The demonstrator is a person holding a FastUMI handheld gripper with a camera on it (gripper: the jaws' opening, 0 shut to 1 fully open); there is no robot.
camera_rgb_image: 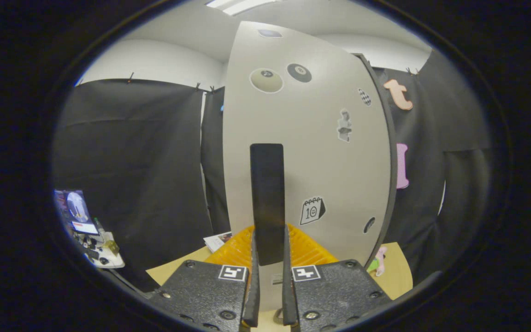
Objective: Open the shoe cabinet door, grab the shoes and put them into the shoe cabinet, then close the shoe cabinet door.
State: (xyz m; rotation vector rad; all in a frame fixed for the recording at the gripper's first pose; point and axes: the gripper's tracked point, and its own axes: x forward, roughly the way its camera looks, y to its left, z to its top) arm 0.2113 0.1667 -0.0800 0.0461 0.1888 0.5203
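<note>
My gripper [268, 286] is closed down to a narrow slot, and the dark vertical handle [267, 203] of the shoe cabinet door [307, 152] sits in that slot. Both fingers [251, 295] appear to bear on the lower end of the handle, one on each flat side; I judge this a firm pinch, though the contact faces themselves are hidden by the fingers.

Governing relation: the handle lies directly ahead of the tool, centred between the fingers, and its long axis runs straight up from them. The fingers' closing direction is therefore across the handle's thickness — the correct orientation for a pull.

The door is a pale panel carrying several stickers, among them a small calendar sticker [312, 210] just to the right of the handle. It stands upright and faces the tool almost squarely. Its dark right-hand edge [387, 152] shows as a thin strip. I cannot tell from here how far the door stands from its frame, or on which side it is hinged.

An orange ribbed object [307, 246] lies low, between the fingers and the foot of the door, on a tan table [397, 272]. The shoes are not identifiable.

Step in hand, by my judgement: working the door by its handle. The coming move calls for a swing about the door's vertical axis, keeping the fingers square to the handle so it does not slip out.
</note>
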